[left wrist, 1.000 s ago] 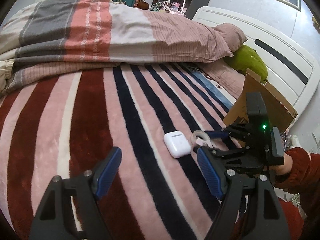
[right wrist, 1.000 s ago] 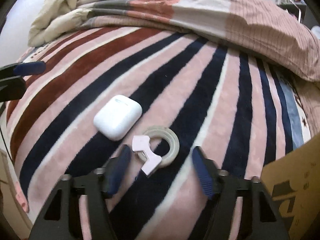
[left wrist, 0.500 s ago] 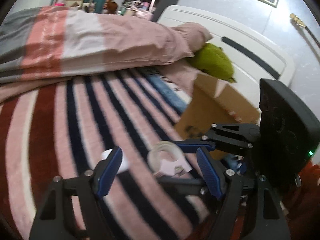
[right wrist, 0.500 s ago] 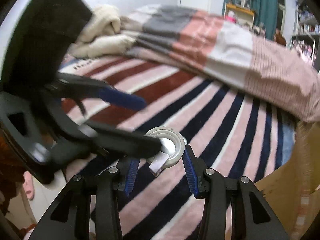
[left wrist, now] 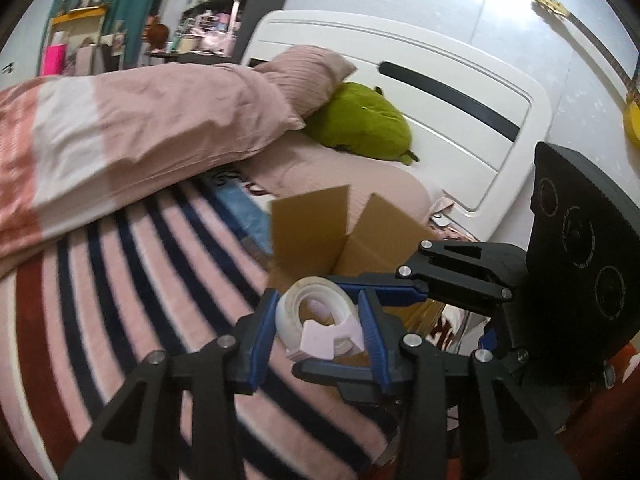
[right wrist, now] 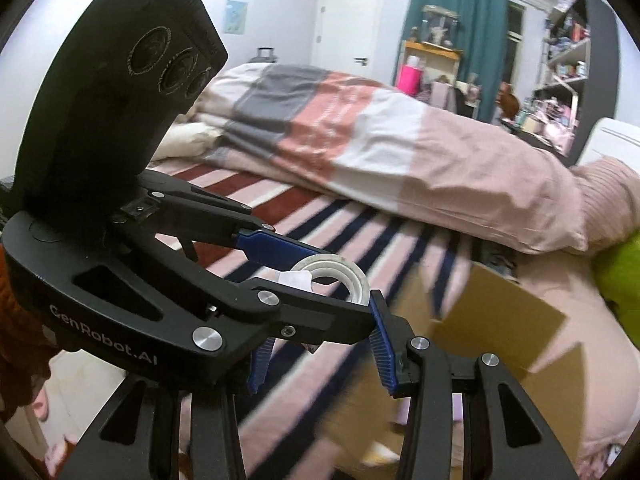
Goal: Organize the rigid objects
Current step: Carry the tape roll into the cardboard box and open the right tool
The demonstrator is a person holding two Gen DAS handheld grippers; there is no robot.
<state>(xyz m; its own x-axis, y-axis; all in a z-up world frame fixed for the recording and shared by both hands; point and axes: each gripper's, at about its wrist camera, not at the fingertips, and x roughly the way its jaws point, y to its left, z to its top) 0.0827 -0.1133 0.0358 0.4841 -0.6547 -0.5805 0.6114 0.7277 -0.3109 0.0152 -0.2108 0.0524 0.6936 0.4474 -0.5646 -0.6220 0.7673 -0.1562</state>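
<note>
both tools clench one tape roll (left wrist: 316, 312) — left tool (left wrist: 320, 330) just closing, right tool (right wrist: 316, 352) — above the cardboard box (left wrist: 320, 236).

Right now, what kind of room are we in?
A bedroom, lived in: a bed with a striped blanket and pink duvet, a white headboard, and cluttered shelves beside a teal curtain.

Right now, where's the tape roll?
In the left wrist view the tape roll sits low at centre, lifted off the striped blanket, between both grippers' blue pads, just before the open cardboard box.
</note>
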